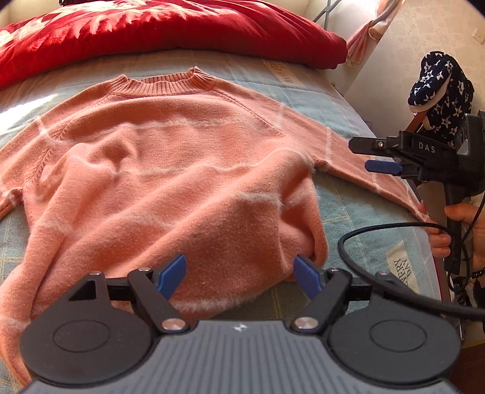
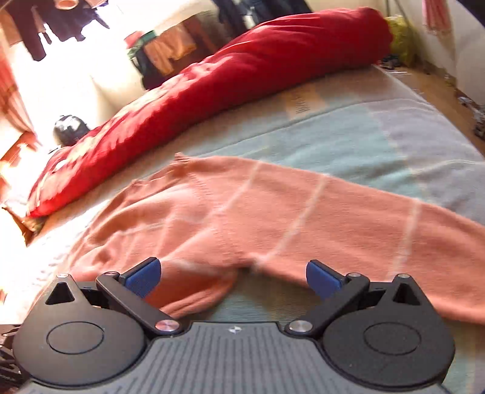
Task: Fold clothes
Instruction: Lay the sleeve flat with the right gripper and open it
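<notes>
1. Pink sweater (image 1: 169, 169) is laid flat, front up, on the bed (image 1: 357, 212), collar toward the red quilt (image 1: 182, 27); both sleeves are spread outward from the body, hem toward the left wrist camera.
2. Step judged: start of the fold, nothing folded yet; body is still rumpled near the hem, sleeves not yet brought in.
3. Left tongs (image 1: 241, 274) are spread wide over the sweater's hem edge; nothing is pinched. Blue pads (image 1: 172, 272) are seen just above the fabric; contact with the hem cannot be told for sure.
4. Right tongs (image 2: 233, 277) are spread wide too, nothing held. They are aimed at the armpit junction of the sweater, where the sleeve (image 2: 363, 218) meets the body; the bed sheet is seen directly between the pads.
5. In the left wrist view the right tongs are seen side-on beyond the sweater's sleeve, gripped by the person's hand (image 1: 463, 224); a black cable (image 1: 394, 230) is looped beside the sleeve.
6. Next move, as judged: sleeve to be pinched by the right tongs and carried across the sweater's body, while the hem is pinned or smoothed by the left tongs.
7. Risk judged: fuzzy knit may bunch if only one layer is pinched; cable may snag the sleeve.
8. Right wrist view is slightly blurred.
</notes>
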{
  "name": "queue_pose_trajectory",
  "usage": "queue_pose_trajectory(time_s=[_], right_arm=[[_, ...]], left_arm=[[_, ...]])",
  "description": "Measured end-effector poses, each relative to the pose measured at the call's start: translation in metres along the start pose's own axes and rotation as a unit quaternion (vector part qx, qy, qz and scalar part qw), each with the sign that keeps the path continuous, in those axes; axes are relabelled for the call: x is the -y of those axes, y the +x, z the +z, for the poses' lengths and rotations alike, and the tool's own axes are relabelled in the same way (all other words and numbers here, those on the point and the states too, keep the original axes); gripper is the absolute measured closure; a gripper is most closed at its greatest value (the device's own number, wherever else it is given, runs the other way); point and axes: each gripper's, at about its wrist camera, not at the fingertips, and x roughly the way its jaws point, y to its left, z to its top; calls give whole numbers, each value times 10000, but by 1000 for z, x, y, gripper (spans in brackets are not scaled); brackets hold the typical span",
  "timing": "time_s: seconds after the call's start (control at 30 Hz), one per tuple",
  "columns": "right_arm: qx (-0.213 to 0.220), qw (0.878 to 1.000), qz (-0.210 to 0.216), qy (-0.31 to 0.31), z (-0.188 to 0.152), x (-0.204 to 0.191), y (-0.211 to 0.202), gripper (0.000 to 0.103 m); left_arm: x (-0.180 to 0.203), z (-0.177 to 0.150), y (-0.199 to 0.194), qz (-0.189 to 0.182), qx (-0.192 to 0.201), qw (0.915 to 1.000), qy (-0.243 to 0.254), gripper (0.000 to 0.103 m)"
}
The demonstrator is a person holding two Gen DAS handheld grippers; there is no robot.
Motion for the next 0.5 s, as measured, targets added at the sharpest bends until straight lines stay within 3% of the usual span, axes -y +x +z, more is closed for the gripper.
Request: queue_pose_trajectory(time_s=[0.23, 0.37, 0.5], right_arm=[[-361, 9966, 503, -550, -18, -93, 15, 0], [-517, 9951, 218, -820, -33, -124, 39, 0], [-854, 9910, -365, -966, -57, -141, 77, 0]], left_arm=[[-84, -34, -75, -27, 253, 9982, -536, 23], [-145, -28, -100, 293, 609, 9957, -639, 22], [-203, -4, -91, 409, 1261, 9905, -373, 20]])
